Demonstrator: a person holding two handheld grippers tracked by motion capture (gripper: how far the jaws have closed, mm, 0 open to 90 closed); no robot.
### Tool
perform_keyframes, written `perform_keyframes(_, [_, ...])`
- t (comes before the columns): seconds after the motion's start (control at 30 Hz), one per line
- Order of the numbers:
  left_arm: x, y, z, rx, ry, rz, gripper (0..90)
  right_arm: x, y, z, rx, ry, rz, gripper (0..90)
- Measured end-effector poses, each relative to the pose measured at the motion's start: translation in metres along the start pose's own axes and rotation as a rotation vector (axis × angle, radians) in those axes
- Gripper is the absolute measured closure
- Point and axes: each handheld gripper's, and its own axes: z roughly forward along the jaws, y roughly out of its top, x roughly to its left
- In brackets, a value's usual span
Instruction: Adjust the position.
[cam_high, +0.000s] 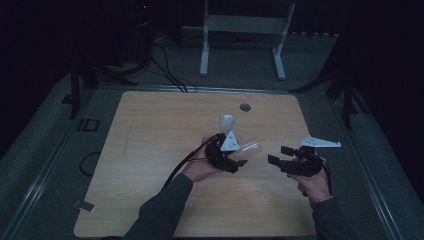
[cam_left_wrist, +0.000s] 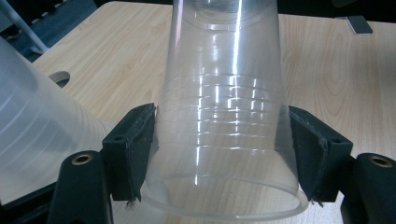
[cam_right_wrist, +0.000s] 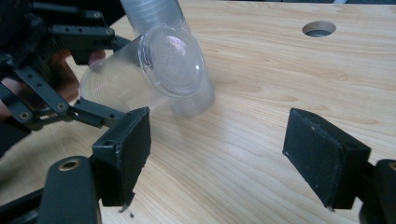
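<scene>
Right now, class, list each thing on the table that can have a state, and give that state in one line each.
Held clear plastic cup: on its side, clamped between the left claw's pads.
Second clear plastic cup: standing on the table, mouth down.
Left claw: shut on the held cup.
Right claw: open, holding nothing.

Bare counter (cam_high: 150, 165) left of, in front of held cup (cam_high: 248, 148); upright cup (cam_high: 227, 123) blocks just behind; right gripper (cam_high: 280, 155) close right.
</scene>
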Motion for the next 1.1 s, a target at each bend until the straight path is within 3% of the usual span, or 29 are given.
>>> perform_keyframes(0.17, [0.000, 0.002, -0.001, 0.011, -0.009, 0.016, 29.9, 0.003, 0.004, 0.000, 0.032, -0.021, -0.049, 21.0])
perform_keyframes(0.6, [0.000, 0.006, -0.002, 0.038, -0.030, 0.050, 29.9, 0.008, 0.012, -0.001, 0.079, -0.032, -0.122, 19.1])
perform_keyframes(0.93, [0.000, 0.007, -0.002, 0.060, -0.040, 0.075, 30.0, 0.017, 0.019, -0.001, 0.159, -0.076, -0.254, 22.4])
perform_keyframes(1.1, [0.000, 0.008, -0.002, 0.073, -0.045, 0.086, 30.0, 0.019, 0.021, 0.000, 0.181, -0.089, -0.286, 25.2])
